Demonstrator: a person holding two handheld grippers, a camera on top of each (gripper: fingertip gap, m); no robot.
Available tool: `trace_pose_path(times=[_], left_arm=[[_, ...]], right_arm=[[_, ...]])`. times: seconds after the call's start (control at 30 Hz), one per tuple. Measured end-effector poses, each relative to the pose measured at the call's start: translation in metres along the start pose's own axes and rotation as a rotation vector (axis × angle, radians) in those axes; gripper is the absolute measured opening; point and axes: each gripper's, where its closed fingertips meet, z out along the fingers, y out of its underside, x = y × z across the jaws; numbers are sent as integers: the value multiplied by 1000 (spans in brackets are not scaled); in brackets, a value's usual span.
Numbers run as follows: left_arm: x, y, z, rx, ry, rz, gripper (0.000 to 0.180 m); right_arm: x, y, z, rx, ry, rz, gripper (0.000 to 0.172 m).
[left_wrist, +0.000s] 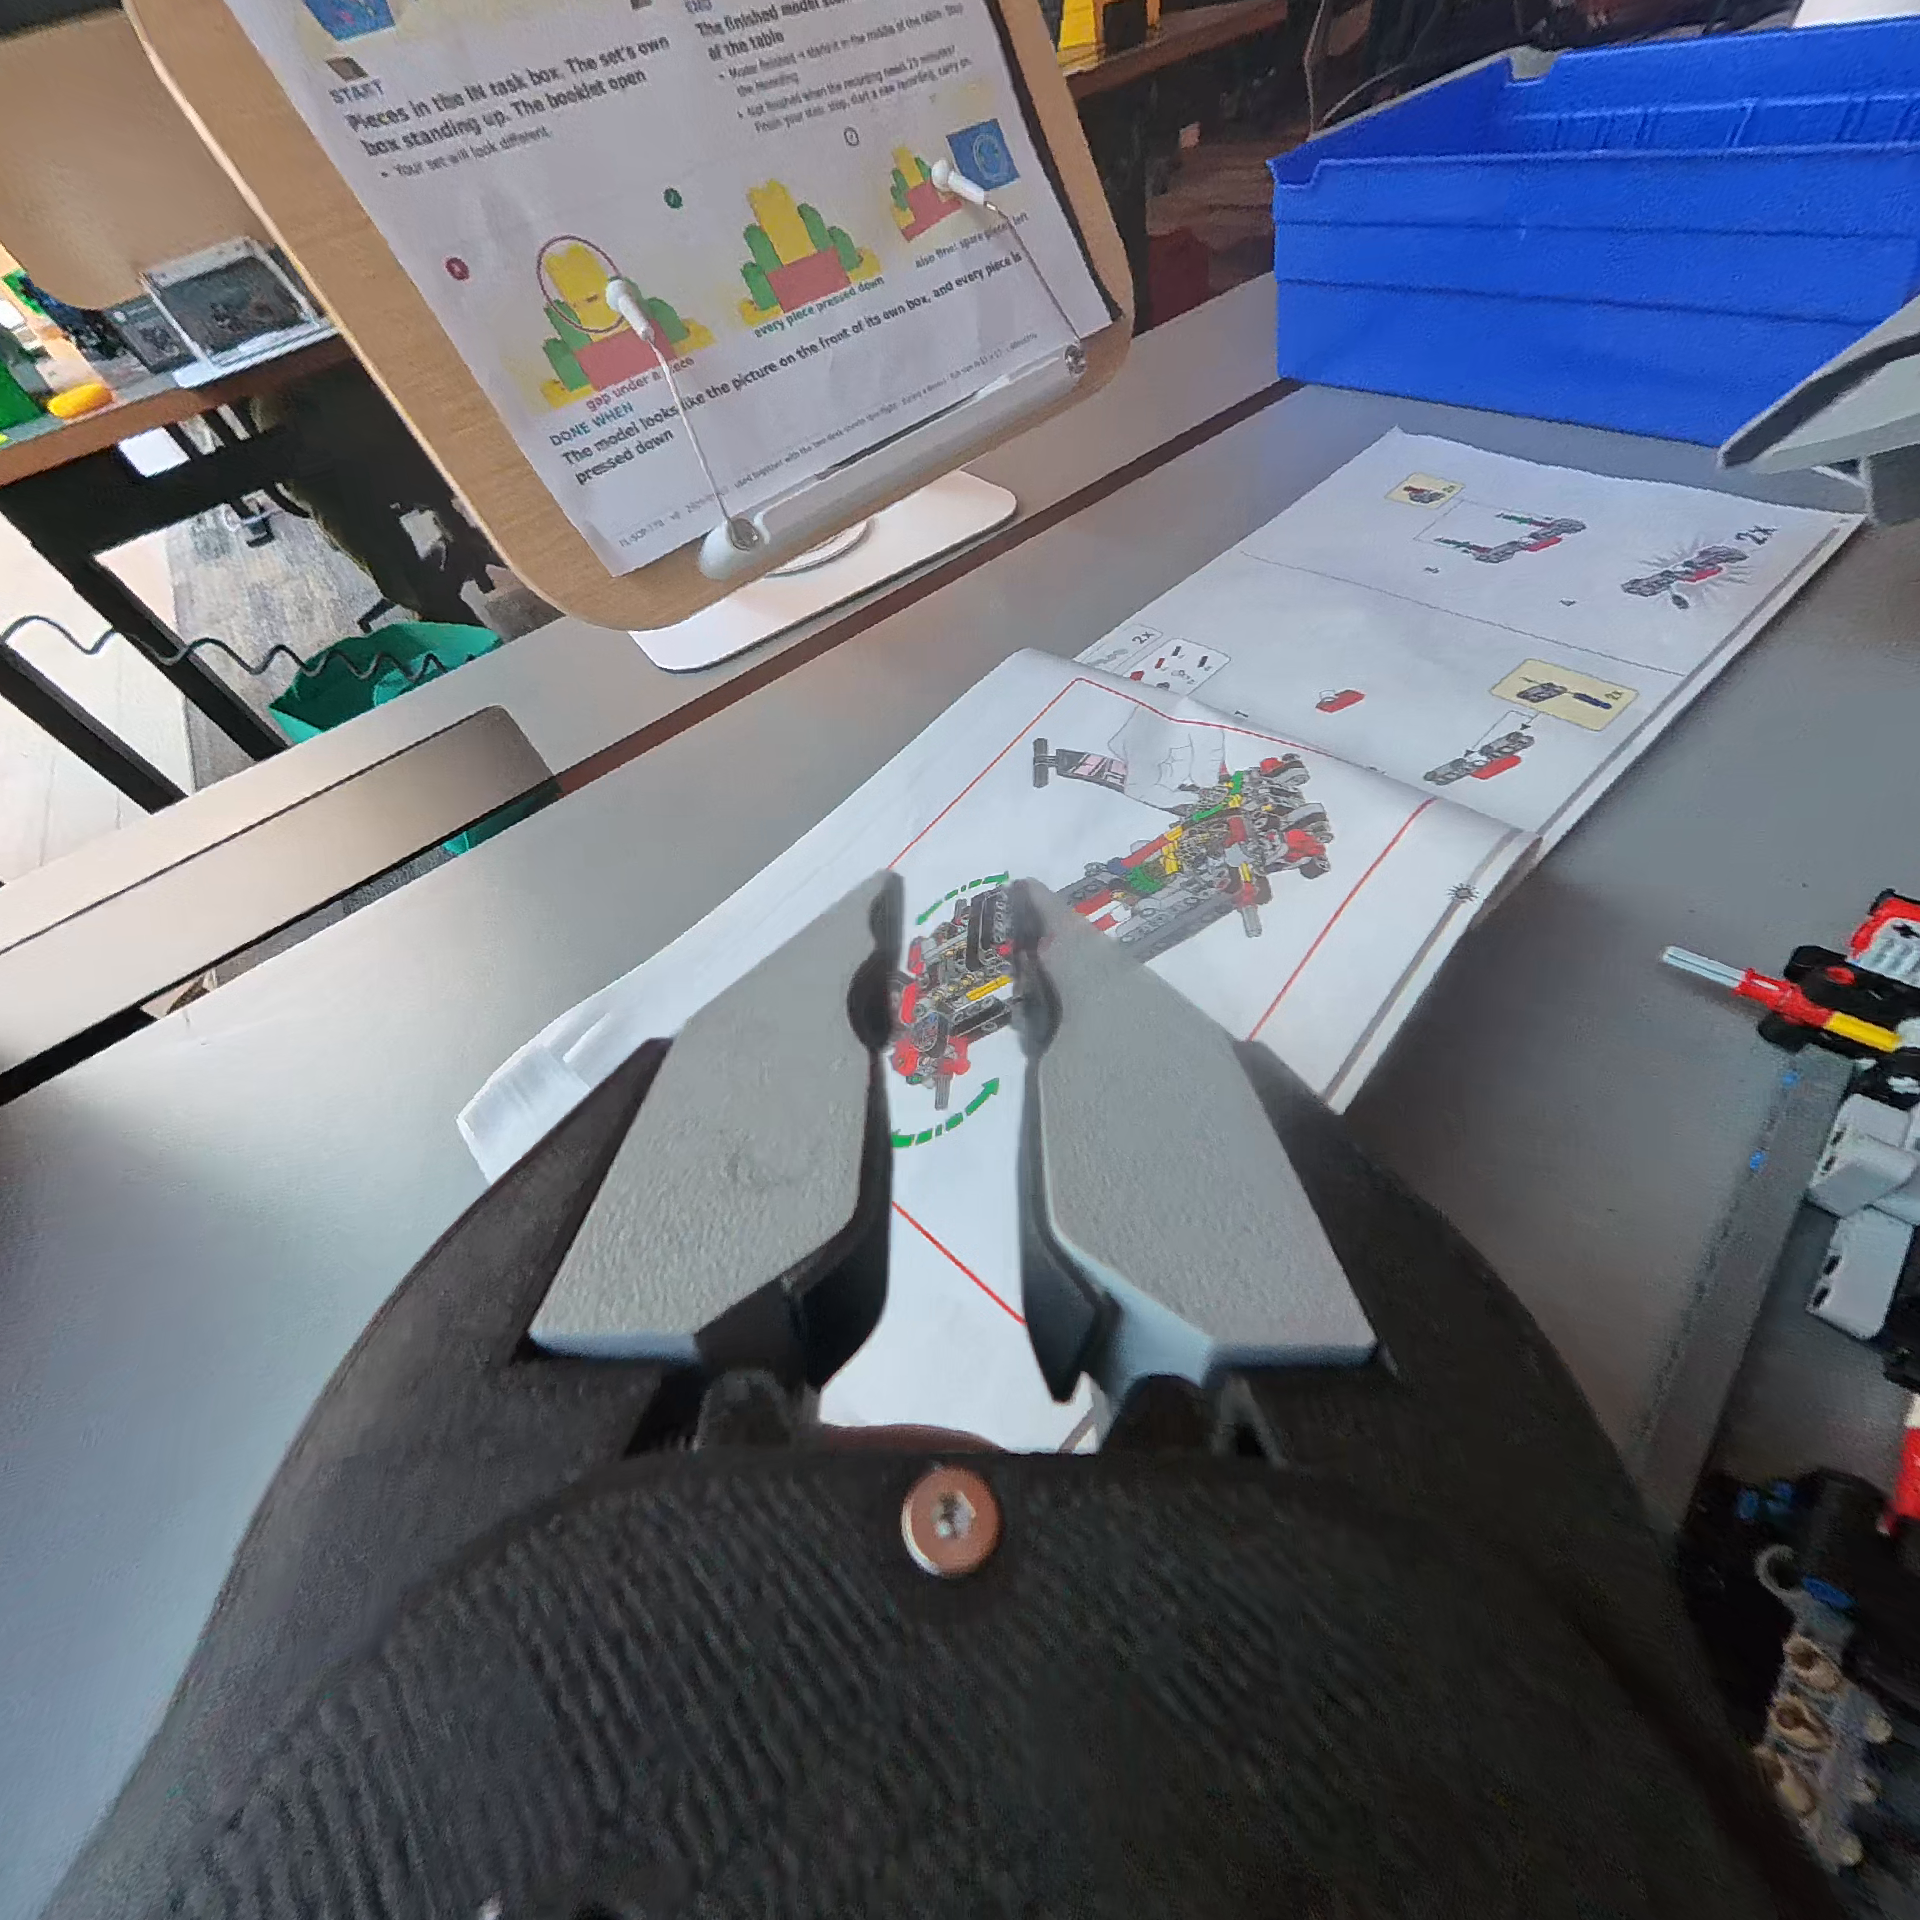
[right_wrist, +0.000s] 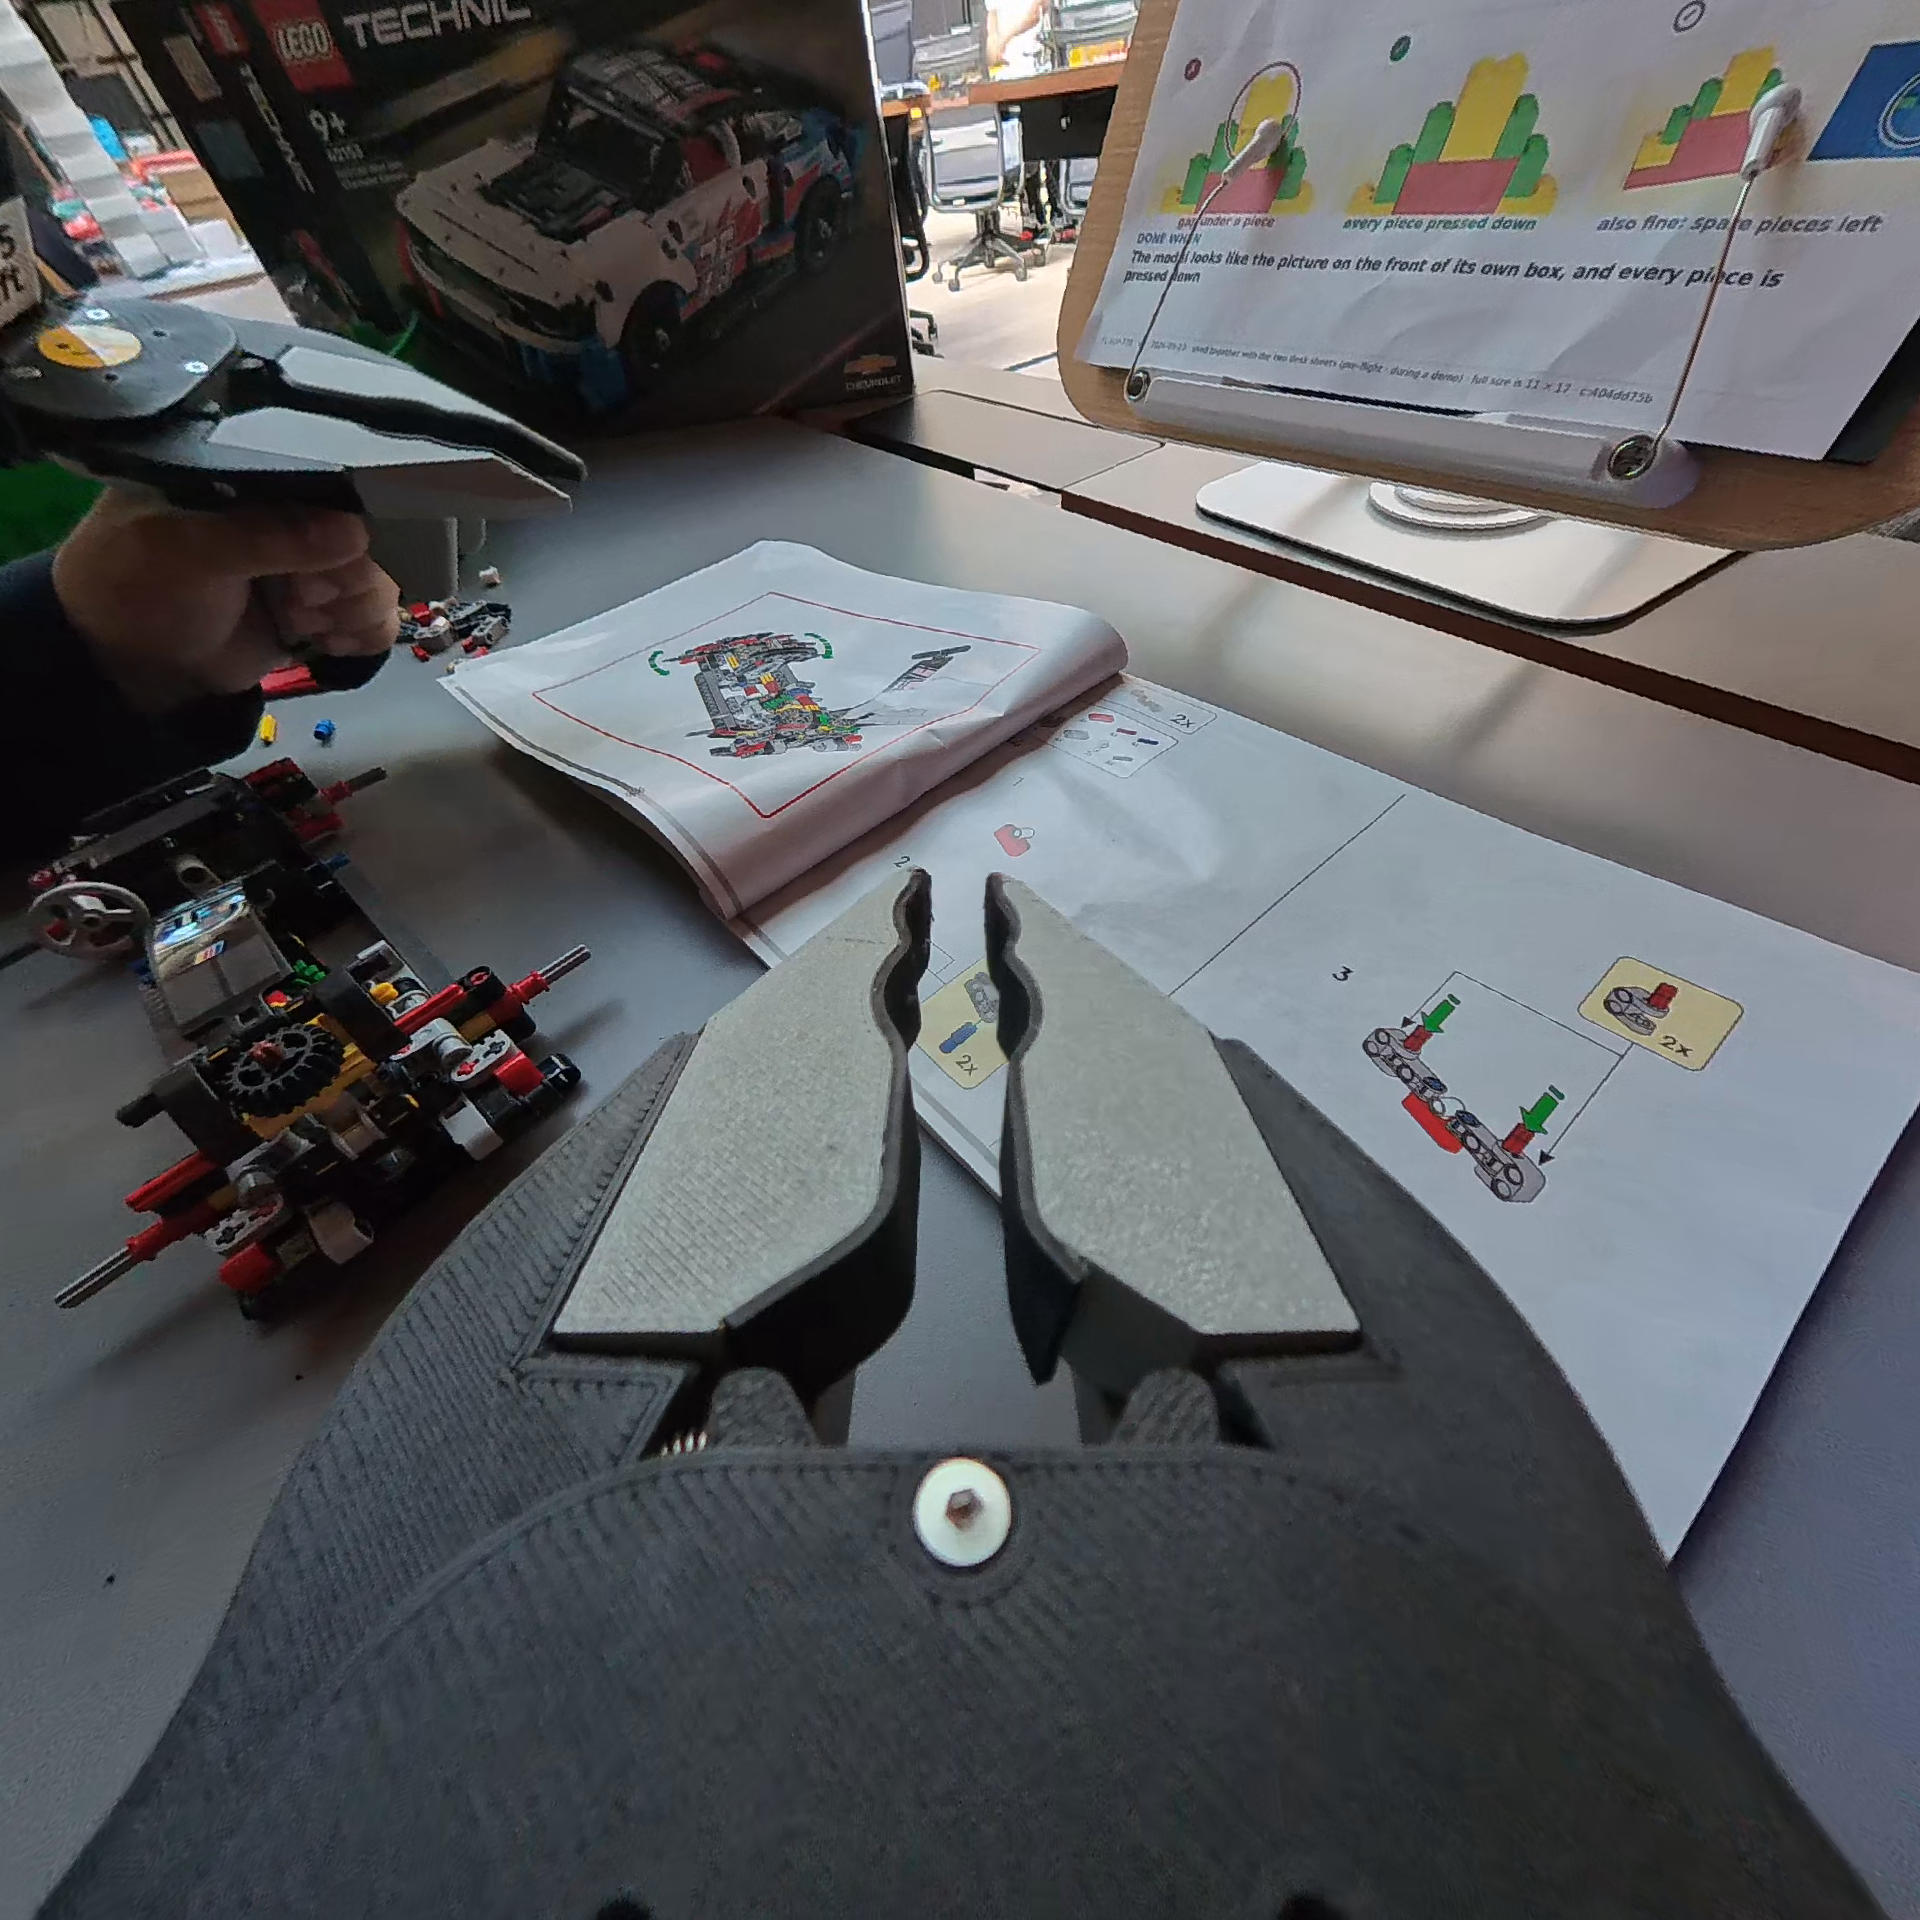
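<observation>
Both your grippers hover empty over the open instruction booklet: left gripper jaws parted above its folded page, nothing between them; right gripper jaws slightly parted over the flat page. Partly built brick model sits at 9 o'clock of the right gripper, untouched; you appear to be reading the page, no part in hand.

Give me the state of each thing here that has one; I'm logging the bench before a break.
Left gripper: jaws apart, nothing between them, above the booklet.
Right gripper: jaws apart, empty.
Booklet: open, flat on the table, left pages curled over.
Toy car frame: part-built, lying on the table.
Car box: standing upright.
Sheet stand: upright, sheet clipped in.
</observation>
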Motion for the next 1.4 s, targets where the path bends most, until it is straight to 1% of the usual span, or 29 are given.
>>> trace_pose_path(times=[0.03,0.07,0.13,0.2,0.23,0.3,0.33,0.37,0.47,0.57,0.6,0.63,0.7,0.8,0.87,0.93,1.03,1.07,1.13,1.27,1.37,1.4], left_arm=[[-2,0,0,3,-10,-14,26],[-4,0,0,3,-13,-27,32],[-5,1,1,-1,-9,-45,35],[-6,2,1,-4,-8,-52,36],[-5,3,1,-5,-7,-46,32],[-1,3,1,-5,15,-19,2],[0,3,1,-5,11,-12,0],[0,3,1,-9,8,-5,0],[-2,5,3,-19,-13,12,0],[-1,7,4,-32,-16,26,0],[-1,8,4,-37,-22,33,8],[-1,8,4,-43,-28,40,15],[-1,8,5,-48,-39,50,23],[-1,7,5,-42,-52,52,27],[-3,9,6,-49,-57,45,30],[-4,10,6,-52,-61,38,30],[-11,12,6,-60,-110,46,32],[-16,12,6,-62,-141,54,32],[-23,13,6,-64,-186,58,23],[-29,12,5,-62,-217,46,14],[-32,14,5,-70,-245,47,0],[-35,15,5,-73,-262,49,0]], right_arm=[[1,0,0,2,4,1,10],[1,-1,-1,6,8,3,12],[3,-2,-2,14,19,8,17],[6,-2,-3,22,30,17,27],[6,-2,-3,20,32,22,30],[6,-1,-3,16,31,17,30],[5,-1,-3,12,29,6,21],[4,0,-4,0,28,-10,0],[4,1,-5,-33,80,-101,0],[-6,-4,-4,-24,87,-171,1],[-8,-3,-3,-42,98,-186,11],[-7,-1,-1,-76,126,-200,16],[0,6,1,-154,222,-231,16],[14,11,0,-246,388,-327,22],[19,12,-1,-275,466,-406,22],[17,13,0,-285,490,-464,17],[15,17,2,-302,485,-476,16],[15,18,3,-307,482,-469,17],[15,19,4,-308,469,-457,21],[10,17,6,-287,441,-441,22],[6,18,8,-283,424,-436,22],[5,19,9,-282,414,-431,22]])
